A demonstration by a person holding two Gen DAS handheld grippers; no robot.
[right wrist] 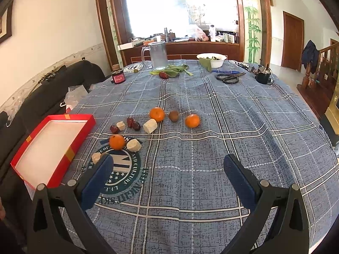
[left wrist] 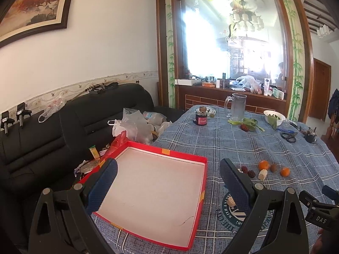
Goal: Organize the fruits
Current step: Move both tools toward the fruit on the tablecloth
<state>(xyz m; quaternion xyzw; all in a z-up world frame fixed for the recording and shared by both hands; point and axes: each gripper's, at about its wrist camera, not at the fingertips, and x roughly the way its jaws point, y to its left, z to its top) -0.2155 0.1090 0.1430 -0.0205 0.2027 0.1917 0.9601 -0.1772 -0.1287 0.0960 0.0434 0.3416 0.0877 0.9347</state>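
Our right gripper [right wrist: 167, 173], wide open and empty, is closest to the nearest tangerine [right wrist: 117, 142], ahead-left, right of the red tray [right wrist: 81, 136]; left gripper [left wrist: 168, 180] gapes empty over that tray.

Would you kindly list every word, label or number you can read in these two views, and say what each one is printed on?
"DAS": white letters on the right gripper, seen from the left wrist.
"AND CULTURE": ring of the round emblem on the tablecloth; its remaining letters are too distorted.
Red jar label: too blurred.
White tube: too small.
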